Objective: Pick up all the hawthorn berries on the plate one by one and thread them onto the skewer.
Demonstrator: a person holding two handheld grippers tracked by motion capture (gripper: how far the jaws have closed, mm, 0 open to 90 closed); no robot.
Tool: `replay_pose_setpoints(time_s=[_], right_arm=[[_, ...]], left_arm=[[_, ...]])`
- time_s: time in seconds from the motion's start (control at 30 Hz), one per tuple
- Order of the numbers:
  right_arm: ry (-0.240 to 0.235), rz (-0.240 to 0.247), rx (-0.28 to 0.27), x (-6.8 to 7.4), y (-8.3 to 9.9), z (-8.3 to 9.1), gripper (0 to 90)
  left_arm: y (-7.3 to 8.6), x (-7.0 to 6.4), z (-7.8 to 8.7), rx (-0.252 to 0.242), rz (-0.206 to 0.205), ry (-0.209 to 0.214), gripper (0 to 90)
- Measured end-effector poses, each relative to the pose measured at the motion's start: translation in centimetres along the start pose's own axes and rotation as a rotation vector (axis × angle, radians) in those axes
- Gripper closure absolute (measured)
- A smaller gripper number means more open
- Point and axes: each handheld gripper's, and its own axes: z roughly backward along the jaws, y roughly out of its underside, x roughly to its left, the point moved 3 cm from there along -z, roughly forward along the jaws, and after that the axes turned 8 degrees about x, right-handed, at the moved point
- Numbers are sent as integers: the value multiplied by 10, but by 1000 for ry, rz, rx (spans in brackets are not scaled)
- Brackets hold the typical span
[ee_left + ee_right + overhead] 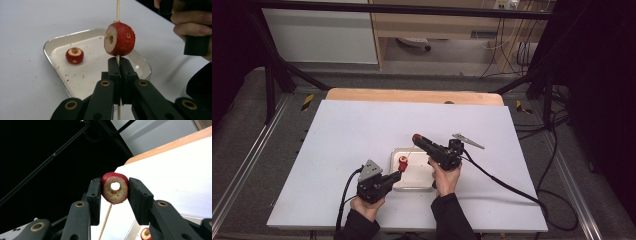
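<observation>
My left gripper (119, 62) is shut on a thin wooden skewer (117, 10) that stands upright over a white tray (82, 77). A red cored fruit (120, 38) is threaded on the skewer just above the jaws. A second red fruit (74, 55) lies in the tray. My right gripper (114, 185) is shut on a third cored fruit (117, 196), tilted up above the skewer (106, 218). In the high view the left gripper (397, 175) sits at the tray's (417, 179) left edge, and the right gripper (418, 139) is raised behind the tray.
The tray sits near the middle of a white table (352, 130) with a wooden strip (412, 95) along the far edge. Red crumbs dot the tray. A black cable (512, 189) trails right from the right gripper. Black frame bars (272, 80) stand beyond the table.
</observation>
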Motion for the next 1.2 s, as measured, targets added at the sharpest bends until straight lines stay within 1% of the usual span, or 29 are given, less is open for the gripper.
replay_pose_setpoints(time_s=[0.07, 0.13, 0.2, 0.27, 0.3, 0.33, 0.4, 0.47, 0.53, 0.63, 0.7, 0.73, 0.83, 0.9, 0.97, 1.03, 1.07, 1.2], right_arm=[[-1, 7, 6, 0, 2, 0, 643], [1, 16, 2, 1, 5, -1, 643], [1, 24, -6, 1, 7, -1, 644], [-5, 21, -15, 2, 8, -1, 643], [-9, 21, -17, 2, 9, -2, 643], [-12, 20, -16, 2, 10, -2, 644], [-23, 17, -4, 2, 11, -2, 643], [-27, 24, 5, 3, 13, -2, 643], [-36, 22, 21, 4, 15, -1, 643], [-37, 29, 31, 6, 18, 0, 643], [-35, 20, 44, 7, 19, 0, 643], [-32, 31, 40, 7, 19, 0, 644], [-32, 30, 54, 7, 22, 0, 644], [-39, 20, 72, 7, 27, -2, 644], [-34, 30, 73, 7, 30, -2, 644], [-37, 25, 84, 7, 31, -2, 644], [-40, 23, 93, 7, 33, -3, 643], [-26, 32, 95, 8, 35, -3, 642]], left_arm=[[-2, -2, -1, -6, -6, 2, 889], [-1, -6, -3, -1, -5, -2, 889], [0, -6, -3, -12, 9, -16, 889], [0, -7, -3, -28, 38, -11, 888], [0, -8, -4, -30, 51, 2, 888], [0, -9, -4, -35, 47, -5, 888], [0, -11, -6, -38, 55, -3, 888], [-1, -10, -6, -44, 48, -15, 888], [-3, -9, -6, -43, 50, -13, 888], [-3, -9, -8, -39, 42, -13, 888], [-4, -8, -9, -36, 40, -12, 888], [-4, -8, -9, -36, 42, -8, 888], [-6, -8, -8, -48, 40, -6, 889], [-7, -7, -9, -36, 41, -9, 888], [-7, -6, -10, -38, 39, -9, 889], [-8, -6, -10, -39, 36, -12, 888], [-8, -5, -11, -32, 38, -10, 888], [-7, -5, -13, -22, 28, -9, 888]])
